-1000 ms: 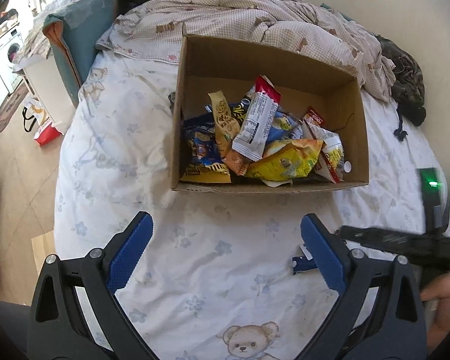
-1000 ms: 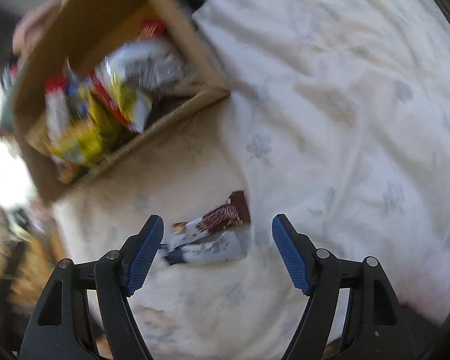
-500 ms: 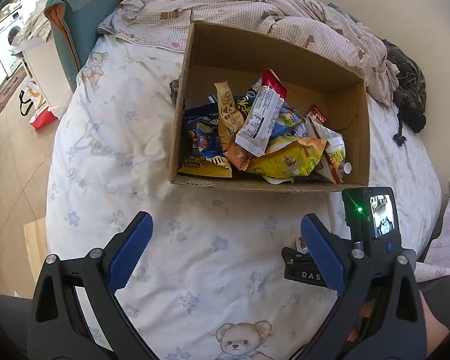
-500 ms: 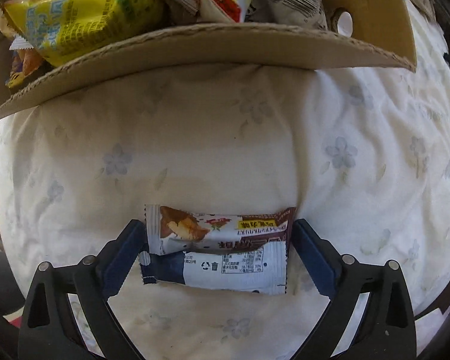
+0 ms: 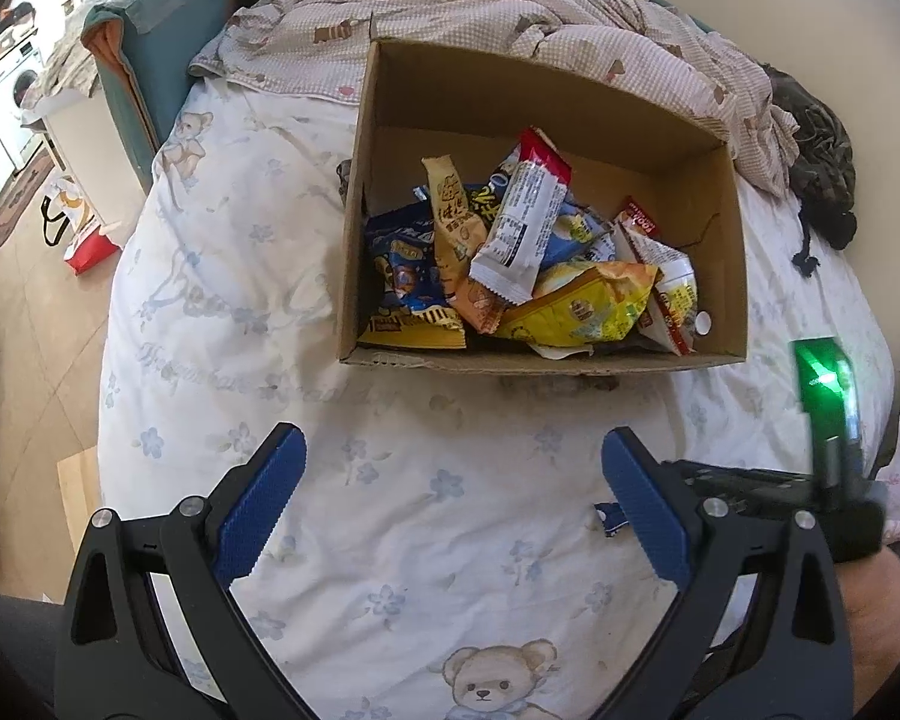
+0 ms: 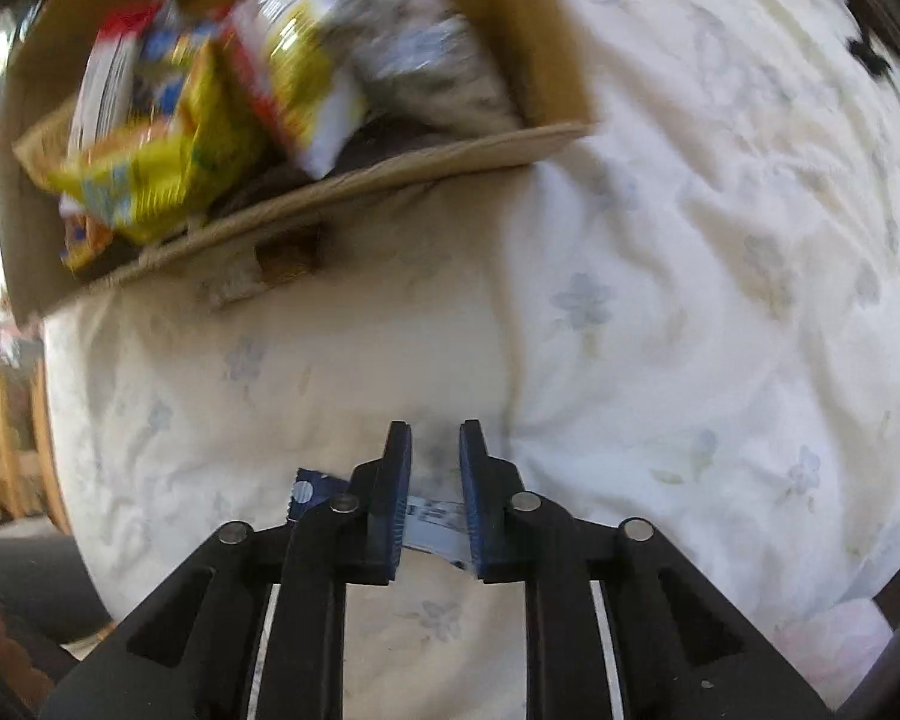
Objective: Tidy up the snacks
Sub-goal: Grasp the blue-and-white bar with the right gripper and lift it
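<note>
A bed (image 5: 222, 324) in a sunlit bedroom carries a cardboard box (image 5: 714, 240) heaped with snacks. In front of it, the right gripper (image 6: 435, 498) has just closed onto a snack packet (image 6: 432, 531) lying on the sheet, presumably to box it. The left gripper (image 5: 450, 504) hovers with its jaws apart, holding nothing.

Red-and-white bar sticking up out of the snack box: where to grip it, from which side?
Take the red-and-white bar near its raised red top end, coming from above. It leans tilted on the pile in the cardboard box, upper end clear of the other packets, lower end resting on the yellow bag. Fingers across its narrow width suit the flat wrapper; a side approach looks blocked by the box walls.
</note>
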{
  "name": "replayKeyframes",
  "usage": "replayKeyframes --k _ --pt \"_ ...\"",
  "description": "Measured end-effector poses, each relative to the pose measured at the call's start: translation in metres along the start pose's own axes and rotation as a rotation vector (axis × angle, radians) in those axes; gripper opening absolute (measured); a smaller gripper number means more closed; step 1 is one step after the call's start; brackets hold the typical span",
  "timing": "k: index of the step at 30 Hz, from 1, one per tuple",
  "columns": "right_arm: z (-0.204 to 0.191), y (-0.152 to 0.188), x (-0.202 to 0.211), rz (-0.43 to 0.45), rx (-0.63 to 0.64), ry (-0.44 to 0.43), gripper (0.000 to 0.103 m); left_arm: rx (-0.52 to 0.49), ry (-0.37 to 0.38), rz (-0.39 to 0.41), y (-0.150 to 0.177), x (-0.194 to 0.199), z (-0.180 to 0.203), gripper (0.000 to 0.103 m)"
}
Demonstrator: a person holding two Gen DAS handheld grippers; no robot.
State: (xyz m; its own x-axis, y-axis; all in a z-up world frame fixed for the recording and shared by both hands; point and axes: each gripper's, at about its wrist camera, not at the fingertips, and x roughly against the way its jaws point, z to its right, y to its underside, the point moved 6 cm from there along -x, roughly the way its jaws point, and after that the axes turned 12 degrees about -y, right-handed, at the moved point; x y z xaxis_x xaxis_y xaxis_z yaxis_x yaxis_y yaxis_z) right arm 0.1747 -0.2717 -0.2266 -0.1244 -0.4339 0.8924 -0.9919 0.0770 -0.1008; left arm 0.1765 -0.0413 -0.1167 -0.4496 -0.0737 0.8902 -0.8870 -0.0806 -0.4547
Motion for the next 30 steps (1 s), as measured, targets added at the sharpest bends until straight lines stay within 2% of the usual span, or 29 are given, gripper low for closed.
replayKeyframes --k 1,6,7,8,10,12,13,15,16,17,21,22,23,24,25,26,27,30 --pt "0.005 0.0 0.004 0.007 -0.02 -0.021 0.008 0.002 0.0 -0.004 0.0 -0.001 0.0 0.098" --pt "0.022 -0.004 0.026 0.048 -0.062 -0.07 0.007 -0.015 0.0 -0.001 0.001 -0.001 0.005 0.098" --pt "0.022 -0.005 0.03 0.052 -0.05 -0.059 0.008 -0.017 0.001 0.001 0.001 0.0 0.005 0.098" --pt "0.021 -0.003 0.034 0.051 -0.029 -0.056 0.014 -0.017 0.003 0.0 0.001 0.0 0.006 0.098" --pt "0.009 -0.003 0.037 0.023 -0.002 -0.087 0.014 -0.015 0.008 -0.005 0.001 -0.001 0.006 0.098" --pt "0.0 -0.005 0.035 0.003 0.061 -0.046 0.015 -0.017 0.008 -0.01 0.001 -0.002 0.006 0.098" --pt "-0.005 -0.002 0.033 -0.02 0.127 0.002 0.02 -0.017 0.007 -0.011 0.001 -0.003 0.005 0.098" --pt "-0.016 0.009 0.026 -0.071 0.201 0.025 0.063 -0.009 0.006 -0.014 0.0 -0.003 0.004 0.098" --pt "-0.021 0.013 0.02 -0.095 0.254 0.057 0.094 -0.001 0.008 -0.018 0.0 -0.004 0.003 0.098" --pt "-0.024 0.015 0.017 -0.094 0.296 0.084 0.097 0.002 0.01 -0.021 0.0 -0.004 0.002 0.098" --pt "-0.032 0.019 -0.005 -0.12 0.528 0.318 0.094 0.003 -0.001 -0.02 0.0 -0.006 0.0 0.098" --pt "-0.033 0.019 -0.01 -0.135 0.549 0.331 0.082 0.002 -0.006 -0.02 0.001 -0.006 -0.001 0.098" --pt "-0.032 0.02 -0.016 -0.16 0.554 0.324 0.066 0.002 -0.011 -0.02 0.001 -0.007 -0.002 0.098" --pt "-0.033 0.021 -0.018 -0.176 0.539 0.286 0.059 0.004 -0.015 -0.021 0.001 -0.008 -0.004 0.098" --pt "-0.034 0.022 -0.018 -0.182 0.529 0.257 0.045 0.006 -0.02 -0.022 0.001 -0.009 -0.006 0.098" --pt "-0.038 0.022 -0.016 -0.18 0.538 0.239 0.024 0.008 -0.024 -0.022 0.001 -0.01 -0.007 0.098" --pt "-0.041 0.023 -0.013 -0.176 0.556 0.231 0.017 0.01 -0.03 -0.022 0.001 -0.011 -0.009 0.098" --pt "-0.04 0.022 -0.001 -0.178 0.523 0.159 0.017 0.011 -0.053 -0.027 0.002 -0.017 -0.013 0.098"
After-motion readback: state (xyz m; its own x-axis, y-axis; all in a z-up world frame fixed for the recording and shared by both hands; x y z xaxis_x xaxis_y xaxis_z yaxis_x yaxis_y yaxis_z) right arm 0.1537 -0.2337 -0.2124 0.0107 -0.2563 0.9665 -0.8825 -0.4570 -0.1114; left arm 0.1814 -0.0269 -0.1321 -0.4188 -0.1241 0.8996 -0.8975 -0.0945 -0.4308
